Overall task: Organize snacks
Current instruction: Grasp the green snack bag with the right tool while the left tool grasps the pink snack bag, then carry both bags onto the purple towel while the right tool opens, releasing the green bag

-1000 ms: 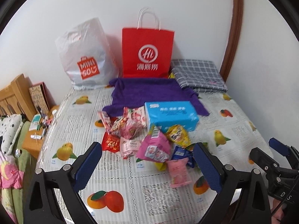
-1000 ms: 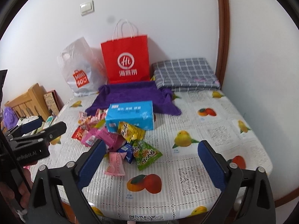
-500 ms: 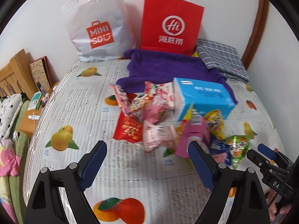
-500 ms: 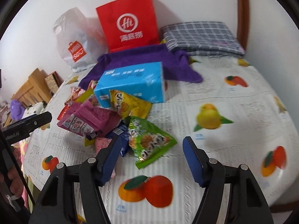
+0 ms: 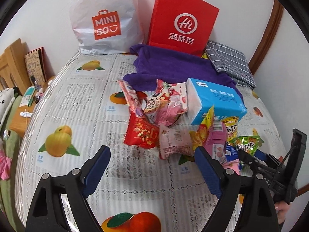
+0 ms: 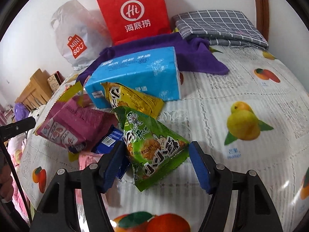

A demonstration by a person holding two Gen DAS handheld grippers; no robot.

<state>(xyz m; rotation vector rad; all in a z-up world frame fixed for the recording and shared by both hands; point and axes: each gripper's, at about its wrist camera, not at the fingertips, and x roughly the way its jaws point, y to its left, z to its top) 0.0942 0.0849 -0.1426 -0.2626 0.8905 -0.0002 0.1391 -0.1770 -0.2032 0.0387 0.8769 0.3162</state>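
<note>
- So, right gripper (image 6: 156, 160): my jaws stand apart with the green snack bag (image 6: 152, 147) between them. The left pad looks like it's right at the bag's edge, the right pad sits just beside its corner, and I can't see them pressing in, so I'd call it not gripped.
- Left gripper (image 5: 152, 164): jaws spread wide, nothing between them, just the fruit-print tablecloth (image 5: 77, 100) underneath. The pale pink packet (image 5: 173, 141) lies just beyond the fingertips.
- Just left of the green bag there's a blue packet (image 6: 110, 139) partly under my right gripper's left finger, and a magenta pouch (image 6: 77, 123) farther left on top of it.
- Right behind the green bag, a yellow snack bag (image 6: 135, 98) leans against the blue tissue pack (image 6: 139, 75).
- From the left camera, the rest of the pile sits left of the tissue pack: a red packet (image 5: 141, 133) at the near left, and a bunch of pink and white wrappers (image 5: 164, 100) behind it, all touching or overlapping.
- Farther back, a purple towel (image 5: 170, 67) is spread out, with a folded grey checked cloth (image 5: 229, 63) to its right.
- Against the far wall: a red paper bag (image 5: 181, 21) standing upright and a white plastic shopping bag (image 5: 104, 17) to its left.
</note>
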